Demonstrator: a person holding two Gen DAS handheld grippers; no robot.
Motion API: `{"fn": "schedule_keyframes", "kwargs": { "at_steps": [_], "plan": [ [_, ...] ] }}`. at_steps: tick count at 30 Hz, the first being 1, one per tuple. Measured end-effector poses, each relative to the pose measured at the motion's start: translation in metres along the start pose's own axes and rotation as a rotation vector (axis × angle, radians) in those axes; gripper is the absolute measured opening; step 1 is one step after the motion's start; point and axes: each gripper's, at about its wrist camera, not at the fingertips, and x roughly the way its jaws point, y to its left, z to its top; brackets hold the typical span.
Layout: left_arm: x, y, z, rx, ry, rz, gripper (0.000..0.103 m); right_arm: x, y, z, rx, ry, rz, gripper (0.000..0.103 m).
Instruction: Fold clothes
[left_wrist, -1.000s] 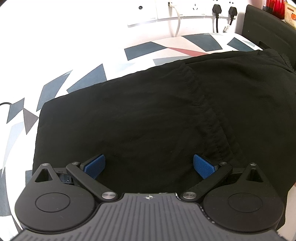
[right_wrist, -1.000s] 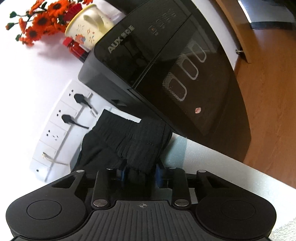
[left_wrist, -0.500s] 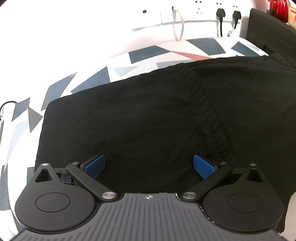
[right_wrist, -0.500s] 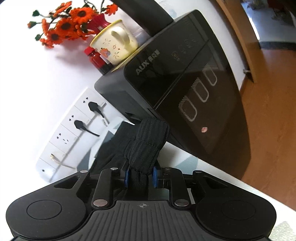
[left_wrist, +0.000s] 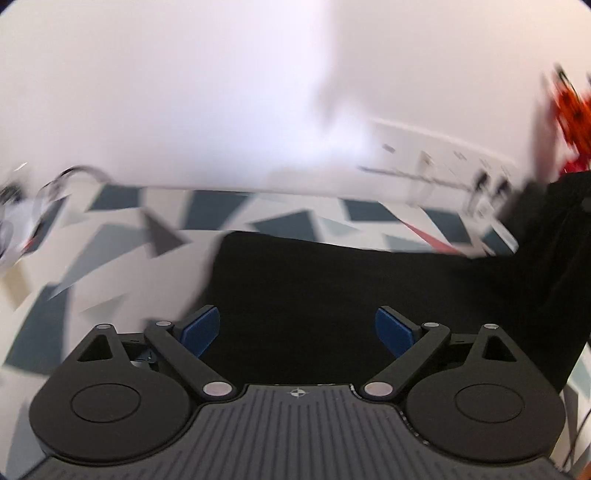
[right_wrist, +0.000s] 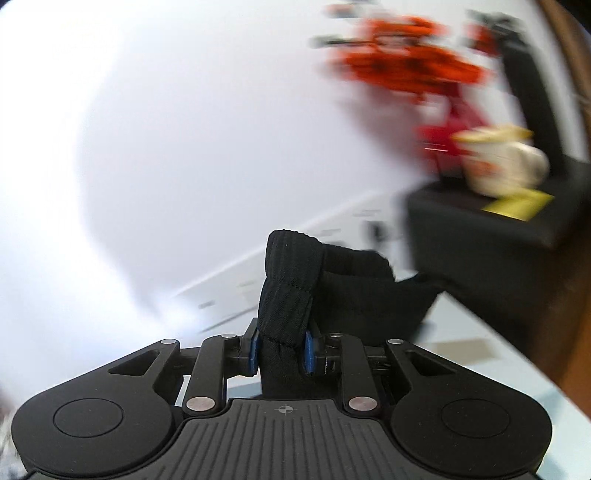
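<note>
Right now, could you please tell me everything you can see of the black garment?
The black garment is dark, matte, soft-looking fabric lying over the patterned cloth. Its ribbed, stitched band is bunched and pinched in the shut jaws of the right gripper, lifted. The left gripper is open above it.

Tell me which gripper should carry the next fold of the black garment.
Right. The right gripper is already shut on the ribbed edge of the black garment, lifted off the surface. The left gripper is open and holds nothing, with the cloth spread flat on the patterned table cover.
</note>
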Motion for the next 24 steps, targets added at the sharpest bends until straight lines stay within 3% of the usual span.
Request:
{"fn": "schedule_keyframes", "kwargs": {
  "at_steps": [6, 10, 13, 16, 17, 18, 19, 24],
  "plan": [
    [-0.026, 0.069, -0.024, -0.108, -0.004, 0.067, 0.094, 0.03, 0.118, -0.056, -0.265, 0.137, 0.246, 0.02],
    [-0.035, 0.096, -0.035, -0.126, 0.015, 0.08, 0.094, 0.052, 0.167, -0.122, -0.463, 0.346, 0.387, 0.02],
    [-0.036, 0.109, -0.039, -0.143, 0.035, 0.074, 0.094, 0.064, 0.183, -0.17, -0.581, 0.511, 0.407, 0.02],
    [-0.037, 0.117, -0.04, -0.144, 0.039, 0.065, 0.094, 0.056, 0.195, -0.189, -0.683, 0.545, 0.402, 0.025],
    [-0.037, 0.119, -0.04, -0.147, 0.039, 0.06, 0.094, 0.054, 0.2, -0.196, -0.718, 0.556, 0.4, 0.033],
    [-0.037, 0.121, -0.04, -0.153, 0.039, 0.053, 0.094, 0.051, 0.203, -0.197, -0.727, 0.572, 0.404, 0.044],
    [-0.036, 0.122, -0.039, -0.158, 0.039, 0.046, 0.094, 0.048, 0.207, -0.191, -0.708, 0.587, 0.416, 0.049],
    [-0.034, 0.13, -0.037, -0.181, 0.031, 0.012, 0.094, 0.042, 0.222, -0.138, -0.598, 0.577, 0.452, 0.052]
  ]
}}
